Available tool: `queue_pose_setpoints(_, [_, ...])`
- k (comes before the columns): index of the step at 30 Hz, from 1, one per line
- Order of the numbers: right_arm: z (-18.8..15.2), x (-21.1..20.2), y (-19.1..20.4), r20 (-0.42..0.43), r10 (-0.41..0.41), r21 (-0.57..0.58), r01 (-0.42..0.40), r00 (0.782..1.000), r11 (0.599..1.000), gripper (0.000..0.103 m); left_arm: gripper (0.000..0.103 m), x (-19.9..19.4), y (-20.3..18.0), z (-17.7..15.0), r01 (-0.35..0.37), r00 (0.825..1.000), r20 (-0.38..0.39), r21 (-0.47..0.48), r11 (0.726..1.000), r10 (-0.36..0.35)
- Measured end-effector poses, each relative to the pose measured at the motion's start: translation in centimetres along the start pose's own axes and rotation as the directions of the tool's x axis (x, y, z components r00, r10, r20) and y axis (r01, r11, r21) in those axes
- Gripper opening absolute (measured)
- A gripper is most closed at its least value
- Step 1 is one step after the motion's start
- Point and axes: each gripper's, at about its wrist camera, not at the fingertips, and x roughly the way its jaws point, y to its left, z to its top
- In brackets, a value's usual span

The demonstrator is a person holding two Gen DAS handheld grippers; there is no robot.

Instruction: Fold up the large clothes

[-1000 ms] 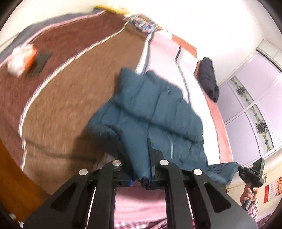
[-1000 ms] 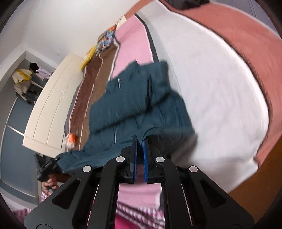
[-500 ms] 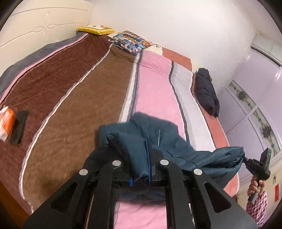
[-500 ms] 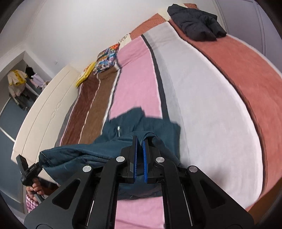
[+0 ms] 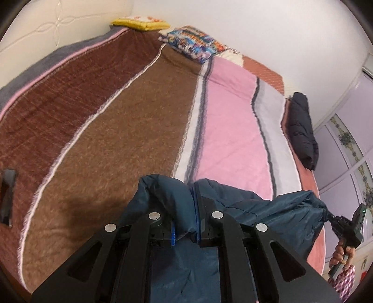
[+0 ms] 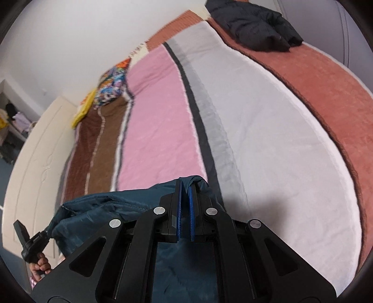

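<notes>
A dark teal puffer jacket (image 5: 275, 209) hangs stretched between my two grippers above the near edge of the bed. In the left wrist view my left gripper (image 5: 185, 209) is shut on a bunched corner of it, and the fabric runs right to my right gripper (image 5: 345, 229), held by a hand. The right wrist view has my right gripper (image 6: 185, 188) shut on another edge of the jacket (image 6: 112, 209). From there the cloth runs left to my left gripper (image 6: 30, 240). The rest of the jacket drops out of sight below both grippers.
The bed (image 5: 130, 139) carries a blanket striped brown, pink, grey-white and rust. A black jacket (image 5: 303, 132) lies at its far right edge (image 6: 256, 21). A yellow pillow (image 5: 137, 22) and a patterned pillow (image 5: 193, 44) lie by the white headboard (image 6: 35, 163). A dark flat object (image 5: 7, 193) lies at the left.
Both grippers pulled back toward the bed's near edge, drawing the jacket with them. It lay spread over the blanket; now only its top edge shows, taut between the grippers.
</notes>
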Motion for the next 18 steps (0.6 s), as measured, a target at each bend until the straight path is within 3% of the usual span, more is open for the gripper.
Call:
queue_pose_setpoints(11, [-0.7,12.6,-4.1,-0.1,-0.143,0.013,0.145,0.985,0.989,0.006,0.011,13.0,2.6,-0.6,-0.097,0.987,-0.136,-0.068,0.993,0.087])
queue_pose_setpoints(18, [-2.5,16.0,-5.0,-0.163,-0.193,-0.028,0.191,0.968,0.981,0.008,0.02,16.0,4.3,-2.2,-0.098,0.983,-0.171,-0.157,0.983,0.07])
